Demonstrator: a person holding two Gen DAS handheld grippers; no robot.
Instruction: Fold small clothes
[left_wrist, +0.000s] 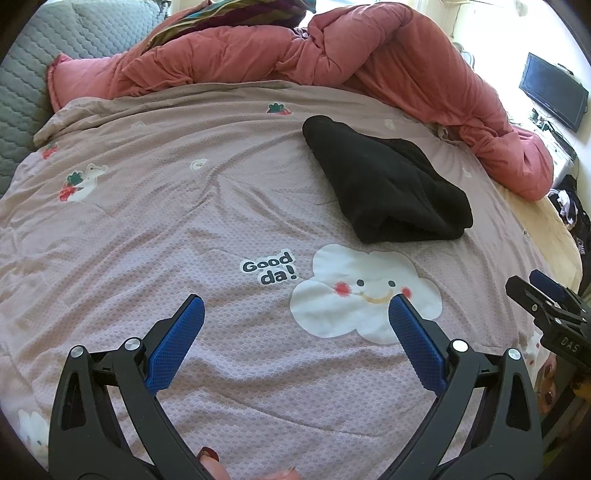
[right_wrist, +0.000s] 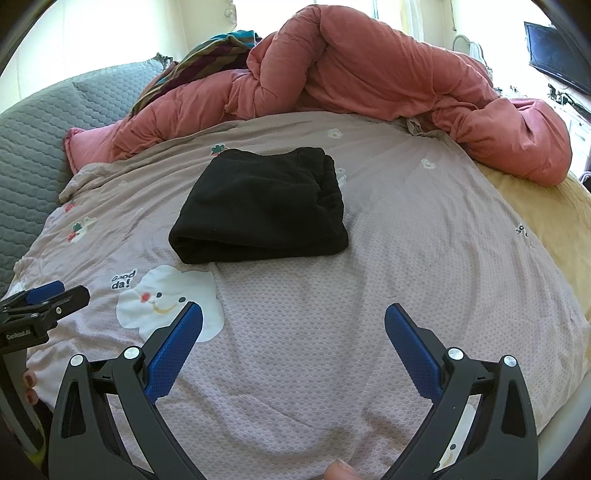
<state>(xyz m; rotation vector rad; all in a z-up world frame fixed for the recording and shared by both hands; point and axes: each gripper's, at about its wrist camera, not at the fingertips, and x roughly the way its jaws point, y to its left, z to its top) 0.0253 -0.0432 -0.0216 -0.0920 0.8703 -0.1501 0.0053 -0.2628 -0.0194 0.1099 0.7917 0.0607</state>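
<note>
Left wrist view: the left gripper (left_wrist: 297, 312) hangs wide apart and empty over the lilac bedspread (left_wrist: 155, 229), near the smiling cloud print (left_wrist: 364, 295). The black fleece garment (left_wrist: 384, 184) lies ahead and to the right, well apart from the blue pads, already doubled into a thick bundle with its rolled edge facing the camera.

Right wrist view: the right gripper (right_wrist: 293, 314) is likewise spread wide, holding nothing, with the garment (right_wrist: 262, 206) straight ahead on the bedspread (right_wrist: 424, 240) and the salmon duvet (right_wrist: 369, 77) heaped behind. If another fold is wanted, I would pinch both near corners through all layers, lift evenly and lay them flat; thick fleece tends to spring open.
</note>
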